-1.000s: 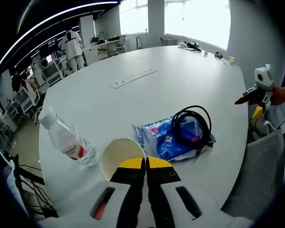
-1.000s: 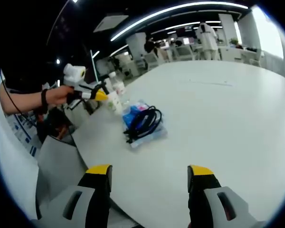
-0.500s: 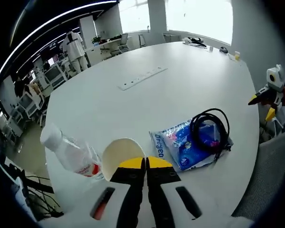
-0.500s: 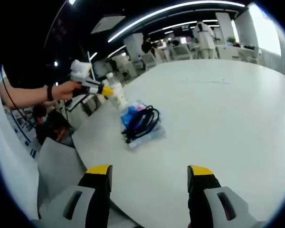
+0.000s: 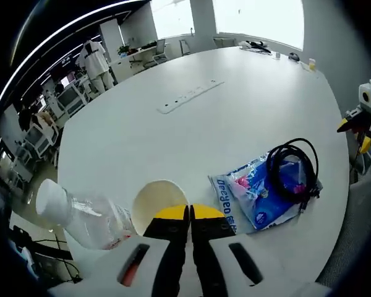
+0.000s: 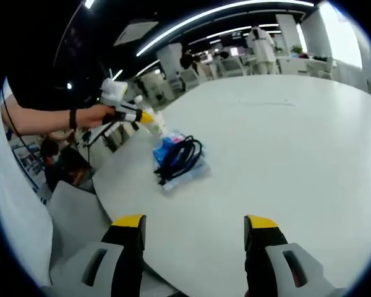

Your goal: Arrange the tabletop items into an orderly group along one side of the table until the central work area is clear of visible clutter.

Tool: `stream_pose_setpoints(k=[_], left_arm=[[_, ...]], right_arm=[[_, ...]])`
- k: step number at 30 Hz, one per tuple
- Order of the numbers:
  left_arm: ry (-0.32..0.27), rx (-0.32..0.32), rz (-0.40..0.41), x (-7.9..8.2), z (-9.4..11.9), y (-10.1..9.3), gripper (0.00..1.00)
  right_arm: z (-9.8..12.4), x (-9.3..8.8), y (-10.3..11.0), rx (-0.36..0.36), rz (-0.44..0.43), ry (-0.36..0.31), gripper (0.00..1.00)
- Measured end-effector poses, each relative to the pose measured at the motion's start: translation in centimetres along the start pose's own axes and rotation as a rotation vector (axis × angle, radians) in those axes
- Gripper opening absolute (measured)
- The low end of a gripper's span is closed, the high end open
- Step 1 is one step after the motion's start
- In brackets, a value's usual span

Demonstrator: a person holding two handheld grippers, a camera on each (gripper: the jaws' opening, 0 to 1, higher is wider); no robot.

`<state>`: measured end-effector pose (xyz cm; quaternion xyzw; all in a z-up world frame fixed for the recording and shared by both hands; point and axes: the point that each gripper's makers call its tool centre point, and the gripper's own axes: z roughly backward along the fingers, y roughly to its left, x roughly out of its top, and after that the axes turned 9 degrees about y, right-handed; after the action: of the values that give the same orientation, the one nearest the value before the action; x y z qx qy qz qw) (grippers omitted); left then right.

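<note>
Left tongs point(image 5: 190, 213): yellow-tipped jaws pressed together on the rim of a paper cup point(image 5: 156, 199), the cup's pale inside facing the left gripper view; from the right gripper view, these tongs point(image 6: 145, 117) hang over the bench edge in a person's hand point(image 6: 94, 116).
Right tongs point(image 6: 196, 223): jaws spread wide apart with nothing between them, above the near edge of the bench point(image 6: 284, 142); in the left gripper view they point(image 5: 358, 131) appear at the far right, beyond the bench edge.
Paper cup: held at the near edge of the bench, just beside the water bottle and close to the blue packet.
Water bottle point(image 5: 80, 213): clear plastic with a white cap and a red label, tilted with its cap toward the left of the left gripper view; whether it rests on the bench, I cannot tell.
Blue packet point(image 5: 263, 198): lies flat on the bench near the edge, to the right of the cup.
Black cable point(image 5: 294, 170): coiled in a loop on top of the blue packet, touching it.
Power strip point(image 5: 191, 97): white, lying alone toward the middle of the bench, well apart from the group.
Background: an open office with desks, chairs and a standing person in white point(image 5: 94, 57).
</note>
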<state>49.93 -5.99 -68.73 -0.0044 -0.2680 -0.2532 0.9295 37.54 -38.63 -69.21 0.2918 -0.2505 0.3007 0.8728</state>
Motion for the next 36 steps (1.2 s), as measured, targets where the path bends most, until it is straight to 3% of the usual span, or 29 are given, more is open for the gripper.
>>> stream_pose_setpoints(k=[9, 18, 24, 36], left_arm=[[-0.008, 0.004, -0.014, 0.4, -1.0, -0.2, 0.00], [-0.017, 0.023, -0.003, 0.7, -1.2, 1.1, 0.00], [-0.036, 0.012, 0.031, 0.9, -0.6, 1.0, 0.08], [-0.098, 0.022, 0.098, 0.8, 1.5, 1.5, 0.11]], right_arm=[[0.2, -0.3, -0.8, -0.015, -0.019, 0.002, 0.65], [0.2, -0.1, -1.0, -0.015, -0.014, 0.014, 0.65], [-0.1, 0.3, -0.8, -0.009, -0.004, 0.016, 0.65], [-0.6, 0.6, -0.1, 0.006, 0.020, 0.020, 0.65]])
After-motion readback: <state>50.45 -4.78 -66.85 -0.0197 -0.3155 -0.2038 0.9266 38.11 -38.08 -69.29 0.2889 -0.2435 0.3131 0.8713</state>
